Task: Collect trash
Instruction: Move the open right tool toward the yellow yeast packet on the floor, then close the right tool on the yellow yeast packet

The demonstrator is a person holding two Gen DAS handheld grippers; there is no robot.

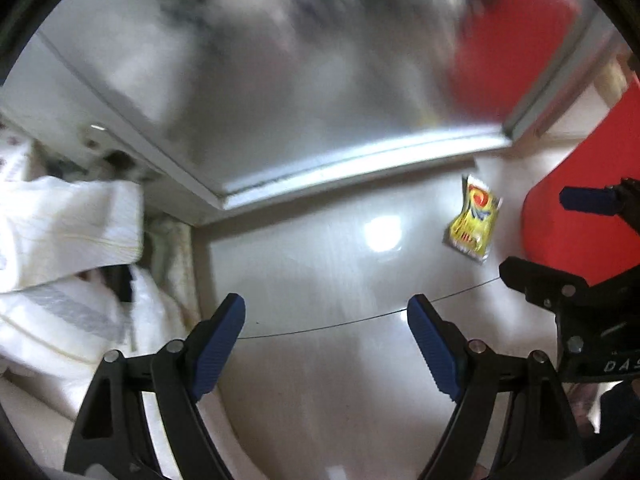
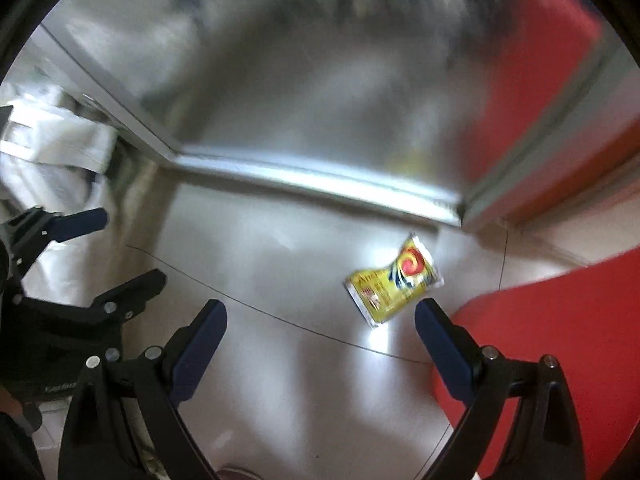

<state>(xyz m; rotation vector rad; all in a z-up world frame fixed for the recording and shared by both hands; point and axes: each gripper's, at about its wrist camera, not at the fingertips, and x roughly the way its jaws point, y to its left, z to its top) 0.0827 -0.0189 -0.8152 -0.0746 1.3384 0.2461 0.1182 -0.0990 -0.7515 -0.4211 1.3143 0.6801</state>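
Observation:
A yellow snack wrapper (image 1: pixel 474 220) with a red swirl lies flat on the glossy tiled floor, near a metal door frame. In the right wrist view the wrapper (image 2: pixel 394 280) lies just ahead of my right gripper (image 2: pixel 320 312), close to its right finger. The right gripper is open and empty. My left gripper (image 1: pixel 326 308) is open and empty over bare floor, left of the wrapper. The right gripper also shows in the left wrist view (image 1: pixel 560 240), and the left gripper in the right wrist view (image 2: pixel 124 244).
A red round object (image 2: pixel 560 344) stands at the right, beside the wrapper. A frosted glass door with a metal sill (image 1: pixel 360 160) runs across ahead. White sacks (image 1: pixel 72 232) are piled at the left.

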